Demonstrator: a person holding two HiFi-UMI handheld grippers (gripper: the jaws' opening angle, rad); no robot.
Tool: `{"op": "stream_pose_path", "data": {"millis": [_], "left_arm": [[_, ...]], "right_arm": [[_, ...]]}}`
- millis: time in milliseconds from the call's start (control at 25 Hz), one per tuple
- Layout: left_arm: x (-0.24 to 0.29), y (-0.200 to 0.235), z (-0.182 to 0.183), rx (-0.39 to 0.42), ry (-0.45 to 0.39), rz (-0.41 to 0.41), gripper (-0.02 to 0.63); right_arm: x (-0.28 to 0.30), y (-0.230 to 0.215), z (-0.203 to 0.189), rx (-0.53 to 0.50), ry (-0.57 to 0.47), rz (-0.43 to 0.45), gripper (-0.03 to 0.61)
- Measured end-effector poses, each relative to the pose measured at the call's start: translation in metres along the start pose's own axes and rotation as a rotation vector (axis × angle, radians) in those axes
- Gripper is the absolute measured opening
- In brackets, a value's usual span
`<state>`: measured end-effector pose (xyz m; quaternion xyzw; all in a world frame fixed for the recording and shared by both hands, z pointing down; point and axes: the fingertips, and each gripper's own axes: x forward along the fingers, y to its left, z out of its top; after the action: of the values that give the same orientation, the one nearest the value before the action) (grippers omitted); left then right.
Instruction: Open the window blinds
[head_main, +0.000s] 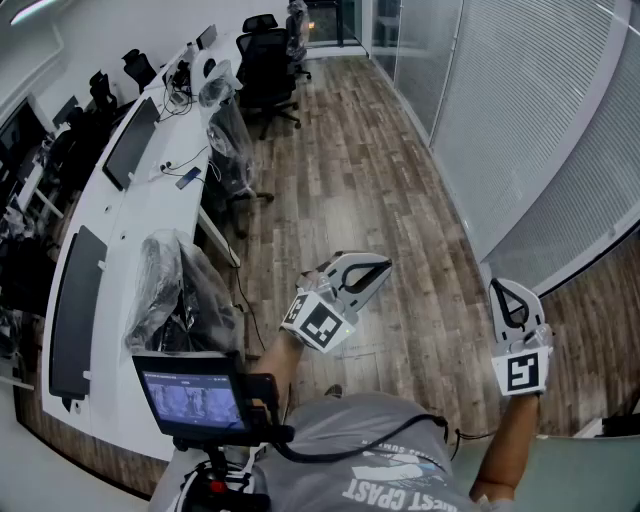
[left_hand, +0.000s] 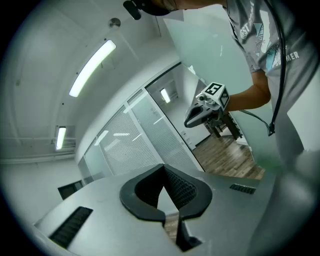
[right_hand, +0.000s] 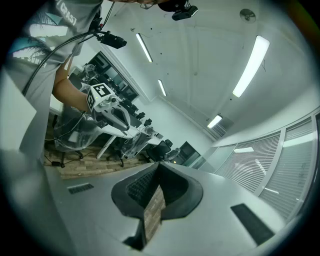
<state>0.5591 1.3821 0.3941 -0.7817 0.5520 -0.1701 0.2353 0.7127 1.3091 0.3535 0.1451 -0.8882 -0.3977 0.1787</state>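
Two pairs of tongs, left tongs (head_main: 383, 268) and right tongs (head_main: 500, 292), both pressed together on nothing, raised over the wooden floor (head_main: 350, 170). Blinds (head_main: 530, 120) off to the right, well apart, slats closed; two panels counted. No cord or wand made out. Best approached first: find the control at a panel edge, then spread one pair before reaching.

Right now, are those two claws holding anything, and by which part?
Nothing is held: the left gripper and right gripper are both shut and empty, away from the window blinds.
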Motion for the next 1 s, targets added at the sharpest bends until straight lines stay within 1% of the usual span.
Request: {"op": "stream_pose_path", "data": {"millis": [240,480,720,880,1000], "left_arm": [[-0.002,-0.003,-0.002,-0.001,0.002,-0.003,0.002],[-0.004,-0.006,-0.004,0.018,0.003,-0.011,0.002],[-0.025,0.0,-0.006,0.011,0.023,0.008,0.002],[-0.046,0.001,-0.019,-0.014,0.043,0.02,0.002],[-0.057,0.002,-0.03,-0.019,0.065,0.007,0.002]], "right_arm": [[-0.002,0.006,-0.001,0.009,0.004,0.003,0.002],[-0.003,0.01,-0.003,0.032,0.016,-0.01,0.002],[-0.012,0.014,0.006,0.062,0.0,-0.041,0.002],[-0.029,0.021,0.0,0.103,0.025,-0.081,0.002],[-0.042,0.029,-0.013,0.133,0.079,-0.098,0.002]]}}
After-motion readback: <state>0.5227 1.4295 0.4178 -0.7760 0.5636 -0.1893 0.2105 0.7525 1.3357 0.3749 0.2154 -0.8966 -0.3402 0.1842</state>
